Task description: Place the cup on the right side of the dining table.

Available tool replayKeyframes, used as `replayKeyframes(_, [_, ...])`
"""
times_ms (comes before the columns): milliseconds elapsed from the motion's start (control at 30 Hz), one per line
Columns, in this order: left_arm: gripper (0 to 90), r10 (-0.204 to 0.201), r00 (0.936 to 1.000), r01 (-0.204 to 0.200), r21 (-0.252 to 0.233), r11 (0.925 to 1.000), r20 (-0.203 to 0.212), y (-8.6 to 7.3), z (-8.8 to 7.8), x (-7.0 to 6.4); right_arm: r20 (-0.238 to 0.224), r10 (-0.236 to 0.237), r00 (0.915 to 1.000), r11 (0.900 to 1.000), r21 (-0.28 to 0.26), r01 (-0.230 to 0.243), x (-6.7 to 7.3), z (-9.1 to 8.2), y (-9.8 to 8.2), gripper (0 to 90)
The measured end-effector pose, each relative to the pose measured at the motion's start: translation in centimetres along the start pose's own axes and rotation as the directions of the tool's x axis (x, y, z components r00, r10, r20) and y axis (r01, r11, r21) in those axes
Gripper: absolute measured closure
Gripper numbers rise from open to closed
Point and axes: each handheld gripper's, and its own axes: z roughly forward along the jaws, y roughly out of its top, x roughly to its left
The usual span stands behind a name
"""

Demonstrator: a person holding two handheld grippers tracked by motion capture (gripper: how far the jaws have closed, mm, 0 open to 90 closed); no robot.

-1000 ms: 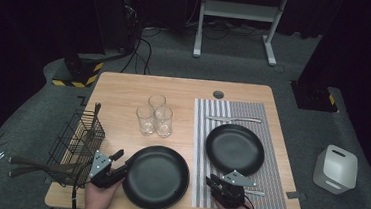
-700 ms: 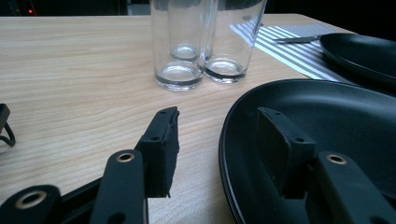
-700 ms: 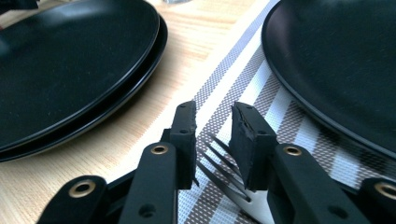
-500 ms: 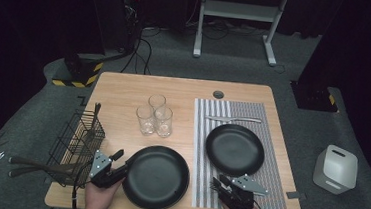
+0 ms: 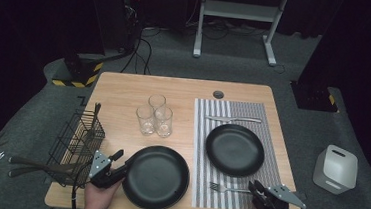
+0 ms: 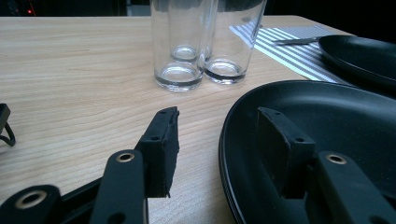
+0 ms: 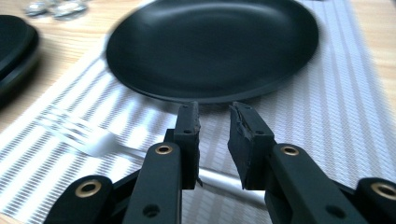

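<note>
A black plate (image 5: 160, 180) (image 6: 327, 116) lies at the table's near edge. My left gripper (image 5: 123, 160) (image 6: 217, 149) is open and straddles its left rim, one jaw over the plate and one over the wood, neither pad touching it. A fork (image 5: 219, 188) (image 7: 88, 137) lies on the striped placemat (image 5: 201, 136) (image 7: 350, 93) below a second black plate (image 5: 235, 149) (image 7: 210, 46). My right gripper (image 5: 253, 186) (image 7: 215, 116) hovers over the fork's handle end. Its jaws have just been closing and stand a narrow gap apart. The handle crosses beneath them, unpinched.
Three clear glasses (image 5: 155, 117) (image 6: 201, 42) stand mid-table. A knife (image 5: 232, 119) (image 6: 294, 41) lies above the far plate. A wire basket (image 5: 78, 141) sits at the table's left edge. A white container (image 5: 336, 169) stands on the floor at the right.
My right gripper has slid to the right along the near edge, away from the fork's tines; the fork has stayed put. The left gripper and its plate have not moved.
</note>
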Motion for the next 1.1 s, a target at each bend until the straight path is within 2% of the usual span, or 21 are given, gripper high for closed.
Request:
replayKeyframes(167, [49.4,-0.004,1.0000,0.004,0.002,1.0000,-0.001,0.0,0.0,0.0,0.059,0.031,0.9978,0.999,0.004,-0.032,-2.0,-1.1,-0.9,73.1])
replayKeyframes(333, [49.4,-0.002,1.0000,0.002,0.002,1.0000,-0.001,0.0,0.1,0.0,0.101,0.017,0.9948,1.000,0.023,-0.019,-2.9,-1.6,-1.7,73.0])
replayKeyframes(567, [49.4,-0.004,1.0000,0.004,0.002,1.0000,-0.002,0.0,0.1,0.0,0.121,0.012,0.9925,0.998,0.057,-0.019,-3.1,-1.2,-2.8,72.4])
replayKeyframes(1100, [49.4,-0.002,1.0000,0.002,0.002,1.0000,-0.001,0.0,0.1,0.0,0.134,0.004,0.9909,0.998,0.069,-0.013,-3.0,-0.6,-2.7,73.0])
